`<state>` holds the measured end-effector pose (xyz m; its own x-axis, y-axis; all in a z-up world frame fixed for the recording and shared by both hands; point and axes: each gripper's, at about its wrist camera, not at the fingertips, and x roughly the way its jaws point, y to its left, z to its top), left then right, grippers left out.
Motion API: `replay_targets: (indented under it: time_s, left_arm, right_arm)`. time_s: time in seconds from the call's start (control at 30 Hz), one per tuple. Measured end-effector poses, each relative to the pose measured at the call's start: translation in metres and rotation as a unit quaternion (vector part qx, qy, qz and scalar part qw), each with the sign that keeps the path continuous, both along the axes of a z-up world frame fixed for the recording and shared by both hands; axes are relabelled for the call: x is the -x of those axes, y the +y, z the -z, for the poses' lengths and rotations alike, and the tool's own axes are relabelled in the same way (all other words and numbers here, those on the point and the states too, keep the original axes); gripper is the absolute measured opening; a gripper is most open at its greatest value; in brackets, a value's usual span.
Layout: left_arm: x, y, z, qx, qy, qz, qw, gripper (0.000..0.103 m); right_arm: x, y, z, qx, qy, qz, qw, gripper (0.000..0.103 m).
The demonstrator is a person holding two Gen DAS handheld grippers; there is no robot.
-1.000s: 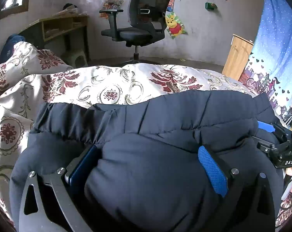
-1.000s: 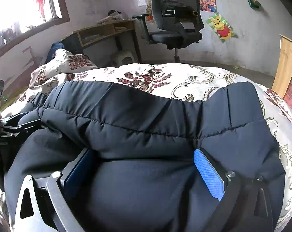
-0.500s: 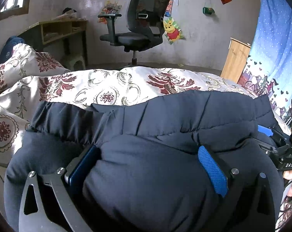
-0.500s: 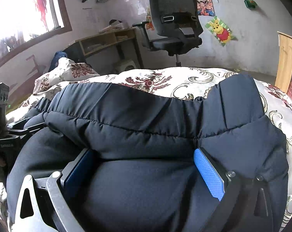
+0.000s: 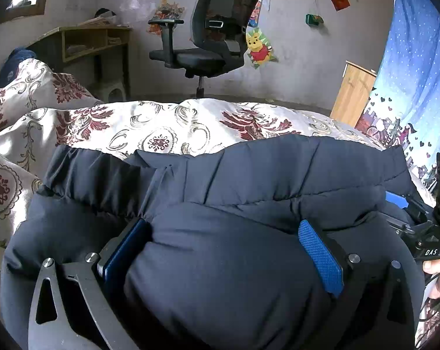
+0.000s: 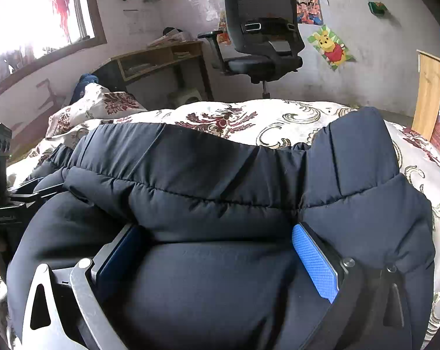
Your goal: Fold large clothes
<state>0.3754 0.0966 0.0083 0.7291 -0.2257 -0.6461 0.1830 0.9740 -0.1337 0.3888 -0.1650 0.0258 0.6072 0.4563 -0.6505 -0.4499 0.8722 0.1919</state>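
A dark navy puffer jacket [image 5: 263,175] lies bunched on a floral bedspread [image 5: 161,125]. My left gripper [image 5: 223,227] is shut on a thick fold of it, and padding bulges between the blue pads [image 5: 319,256]. In the right wrist view the same jacket [image 6: 205,175] fills the lower frame. There my right gripper [image 6: 215,233] is clamped on another thick fold, and one jacket corner stands up at the right. The right gripper [image 5: 424,233] shows at the left view's right edge, and the left gripper [image 6: 7,204] at the right view's left edge.
Beyond the bed stand a black office chair [image 5: 208,55] and a wooden desk [image 5: 89,40] against the wall. A wooden cabinet [image 5: 354,93] and a blue curtain [image 5: 409,73] are at the right. A patterned pillow [image 5: 30,87] lies at the left. The bedspread [image 6: 278,116] continues past the jacket.
Both grippers have kept hold of the jacket and shifted slightly. In the right wrist view the jacket's right corner now stands higher, and less bedspread shows.
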Motion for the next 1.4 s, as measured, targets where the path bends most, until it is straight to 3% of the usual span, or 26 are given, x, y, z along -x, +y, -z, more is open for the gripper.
replay_targets:
  time_s: [0.13, 0.33, 0.63, 0.73, 0.83, 0.97, 1.07, 1.2, 1.33, 1.4]
  left_arm:
    - [0.004, 0.000, -0.001, 0.001, -0.008, -0.001, 1.0000, 0.102]
    - [0.009, 0.012, -0.018, 0.028, 0.035, -0.008, 0.9990, 0.102]
    - [0.043, 0.071, -0.051, 0.067, 0.027, -0.081, 0.9941, 0.102]
    - [0.047, 0.095, -0.052, 0.076, 0.043, -0.106, 0.9906, 0.102]
    - [0.050, 0.114, -0.048, 0.060, 0.070, -0.128, 0.9875, 0.102]
    - [0.051, 0.123, -0.036, 0.055, 0.108, -0.112, 0.9863, 0.102]
    - [0.049, 0.127, -0.026, 0.072, 0.125, -0.091, 0.9854, 0.102]
    - [0.047, 0.126, -0.015, 0.116, 0.124, -0.053, 0.9840, 0.102]
    - [0.049, 0.112, -0.011, 0.086, 0.104, -0.028, 0.9904, 0.102]
    - [0.051, 0.114, -0.011, 0.094, 0.092, -0.023, 0.9910, 0.102]
  right_arm:
    - [0.006, -0.001, -0.002, -0.001, -0.014, 0.003, 1.000, 0.103]
    - [0.021, -0.009, -0.014, 0.024, -0.026, 0.004, 0.999, 0.103]
    - [0.032, -0.051, -0.031, 0.040, -0.034, 0.027, 0.998, 0.103]
    - [0.031, -0.065, -0.033, 0.044, -0.032, 0.044, 0.998, 0.103]
    - [0.032, -0.072, -0.030, 0.073, -0.035, 0.061, 0.995, 0.103]
    - [0.032, -0.080, -0.023, 0.098, -0.024, 0.077, 0.992, 0.103]
    - [0.029, -0.093, -0.016, 0.084, 0.000, 0.092, 0.992, 0.103]
    - [0.022, -0.111, -0.005, 0.044, 0.041, 0.106, 0.993, 0.103]
    - [0.016, -0.118, 0.007, 0.003, 0.071, 0.099, 0.993, 0.103]
    - [0.015, -0.119, 0.007, -0.005, 0.069, 0.095, 0.993, 0.103]
